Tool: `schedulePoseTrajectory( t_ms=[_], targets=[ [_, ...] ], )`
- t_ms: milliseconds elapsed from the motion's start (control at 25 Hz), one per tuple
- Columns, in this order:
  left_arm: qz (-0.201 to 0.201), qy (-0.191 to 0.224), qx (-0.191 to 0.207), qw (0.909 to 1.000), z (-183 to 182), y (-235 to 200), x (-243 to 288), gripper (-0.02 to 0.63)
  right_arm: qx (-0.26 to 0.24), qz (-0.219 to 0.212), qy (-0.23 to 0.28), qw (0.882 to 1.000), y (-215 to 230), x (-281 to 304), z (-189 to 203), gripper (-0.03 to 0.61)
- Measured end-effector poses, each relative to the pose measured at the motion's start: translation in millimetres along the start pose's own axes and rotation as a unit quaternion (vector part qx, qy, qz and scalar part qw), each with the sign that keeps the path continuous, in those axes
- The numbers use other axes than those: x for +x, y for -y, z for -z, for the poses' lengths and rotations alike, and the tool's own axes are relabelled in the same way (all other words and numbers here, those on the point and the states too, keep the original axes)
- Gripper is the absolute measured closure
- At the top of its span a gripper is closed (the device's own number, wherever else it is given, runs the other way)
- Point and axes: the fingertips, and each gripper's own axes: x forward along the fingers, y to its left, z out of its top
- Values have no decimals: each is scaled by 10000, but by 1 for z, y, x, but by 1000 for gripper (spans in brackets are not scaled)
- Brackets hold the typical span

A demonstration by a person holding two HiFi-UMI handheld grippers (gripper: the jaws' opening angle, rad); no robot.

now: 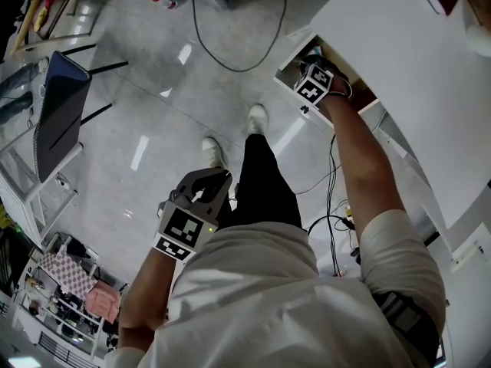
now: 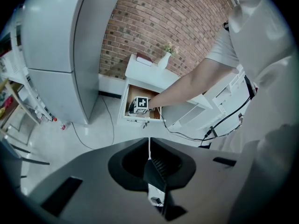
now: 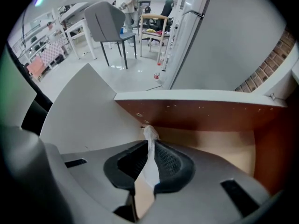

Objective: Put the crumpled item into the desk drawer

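In the right gripper view a crumpled white paper (image 3: pixel 150 149) is pinched between the jaws of my right gripper (image 3: pixel 149 143), which is shut on it inside the open wooden desk drawer (image 3: pixel 210 143). From the head view the right gripper (image 1: pixel 316 79) reaches into the drawer (image 1: pixel 295 64) of the white desk (image 1: pixel 399 67). My left gripper (image 1: pixel 201 194) hangs low beside my leg, shut and empty. The left gripper view looks past its jaws (image 2: pixel 150 160) to the drawer (image 2: pixel 133 94) and the right gripper's marker cube (image 2: pixel 139 104).
A grey cabinet (image 2: pixel 56 55) stands left of the desk against a brick wall (image 2: pixel 163 22). Black cables (image 1: pixel 230 52) trail across the shiny floor. A dark chair (image 1: pixel 57 113) and a rack (image 1: pixel 61 282) stand at the left. White drawer units (image 2: pixel 219 101) sit under the desk.
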Motion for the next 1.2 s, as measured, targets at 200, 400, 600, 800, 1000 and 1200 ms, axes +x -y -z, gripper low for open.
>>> schedulePoseTrajectory(
  t_ms=[200,400,600,800,1000,1200],
  targets=[
    [33,33,58,10000,1,4,-1,584,136,14,79,9999,-2,-10,1,505],
    [82,109,154,9998,-4,1,-13,584,421,42,143,9990,-3,-30,-5,508],
    [191,239,392,9988,-12,8,-40,584,779,116,197,9967,-13,-68,-13,525],
    [333,415,647,9965,-8,22,-66,584,1197,363,318,9916,-26,-113,-17,536],
    [478,571,827,9938,11,41,-96,584,1731,541,544,9819,-56,-167,-24,546],
    [560,679,1098,9901,39,58,-135,584,2307,599,789,9680,-107,-218,-41,548]
  ],
)
